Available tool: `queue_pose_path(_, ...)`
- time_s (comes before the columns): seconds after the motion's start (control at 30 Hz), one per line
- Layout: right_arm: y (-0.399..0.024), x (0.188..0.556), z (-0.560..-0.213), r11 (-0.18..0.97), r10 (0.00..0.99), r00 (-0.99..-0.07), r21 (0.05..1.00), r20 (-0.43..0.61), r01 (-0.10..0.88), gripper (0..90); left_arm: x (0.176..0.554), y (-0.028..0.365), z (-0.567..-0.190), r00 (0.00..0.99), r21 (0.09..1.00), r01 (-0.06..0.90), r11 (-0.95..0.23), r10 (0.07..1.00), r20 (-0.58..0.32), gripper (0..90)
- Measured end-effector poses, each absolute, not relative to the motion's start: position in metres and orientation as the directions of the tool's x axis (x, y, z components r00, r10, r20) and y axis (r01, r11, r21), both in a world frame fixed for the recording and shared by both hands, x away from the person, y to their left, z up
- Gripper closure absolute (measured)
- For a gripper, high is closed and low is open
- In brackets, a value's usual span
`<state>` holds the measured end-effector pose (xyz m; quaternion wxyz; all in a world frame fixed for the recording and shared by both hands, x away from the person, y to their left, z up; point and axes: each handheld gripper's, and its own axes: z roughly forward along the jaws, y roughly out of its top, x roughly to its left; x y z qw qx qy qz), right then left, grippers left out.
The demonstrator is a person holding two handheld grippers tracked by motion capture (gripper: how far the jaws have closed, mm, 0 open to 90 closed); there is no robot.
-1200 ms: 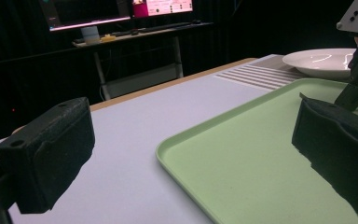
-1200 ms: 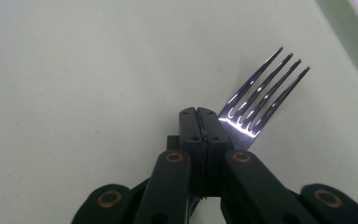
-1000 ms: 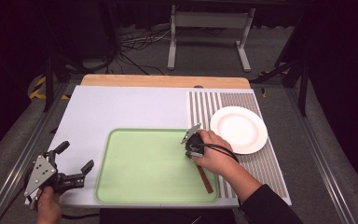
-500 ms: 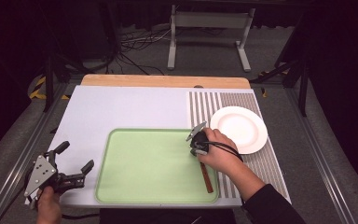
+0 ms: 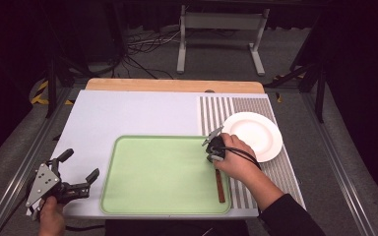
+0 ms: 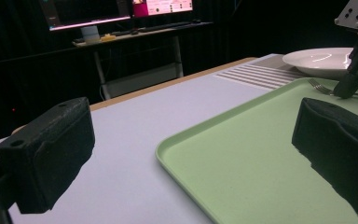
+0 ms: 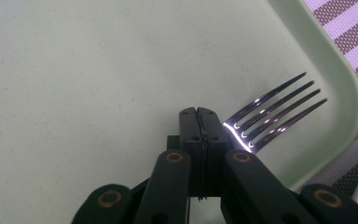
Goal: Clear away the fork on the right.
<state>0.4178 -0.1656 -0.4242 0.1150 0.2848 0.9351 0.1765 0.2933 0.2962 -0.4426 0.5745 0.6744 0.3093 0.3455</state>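
A fork with a brown handle [image 5: 219,186] lies near the right edge of the green tray [image 5: 142,196]. My right gripper [image 5: 211,155] points down onto its neck with the jaws pressed together. In the right gripper view the tines [image 7: 279,109] stick out from under the right jaw of that gripper [image 7: 198,116], and nothing shows between the pads. My left gripper [image 5: 81,164] hovers at the table's front left corner, jaws wide apart and empty. From the left gripper view [image 6: 191,149] I see the tray [image 6: 242,158], the fork [image 6: 318,85] and the right gripper's tip [image 6: 342,88] on it.
A white plate [image 5: 253,135] sits on a striped mat [image 5: 221,110] just right of the tray. A wooden strip [image 5: 172,84] runs along the table's far edge. Metal rails border both sides. Beyond the table a desk carries monitors [image 6: 93,11].
The right hand has crept slightly to the right along the tray's edge, and the fork's handle has shifted a little with it. The left gripper has stayed put.
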Motion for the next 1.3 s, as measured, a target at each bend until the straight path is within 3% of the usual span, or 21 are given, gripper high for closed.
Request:
queue_pose_path(0.63,-0.172,0.417,-0.419,0.756,0.592,-0.799,0.420,-0.109,0.502,88.3,0.294,0.296,-0.443,0.567,0.989,0.020,-0.148,0.816,0.111,0.0)
queue_pose_path(0.77,-0.172,0.414,-0.410,0.744,0.584,-0.805,0.471,-0.110,0.475,77.5,0.294,0.296,-0.443,0.569,0.989,0.020,-0.148,0.815,0.110,0.0)
queue_pose_path(0.97,-0.176,0.408,-0.398,0.702,0.555,-0.824,0.595,-0.115,0.390,41.7,0.294,0.296,-0.443,0.568,0.989,0.020,-0.147,0.816,0.110,0.0)
queue_pose_path(1.2,-0.188,0.399,-0.389,0.633,0.565,-0.818,0.691,-0.103,0.350,24.8,0.293,0.297,-0.443,0.566,0.989,0.019,-0.148,0.817,0.111,0.0)
queue_pose_path(1.3,-0.196,0.394,-0.385,0.610,0.559,-0.821,0.726,-0.112,0.317,21.6,0.293,0.296,-0.443,0.568,0.989,0.021,-0.148,0.816,0.110,0.0)
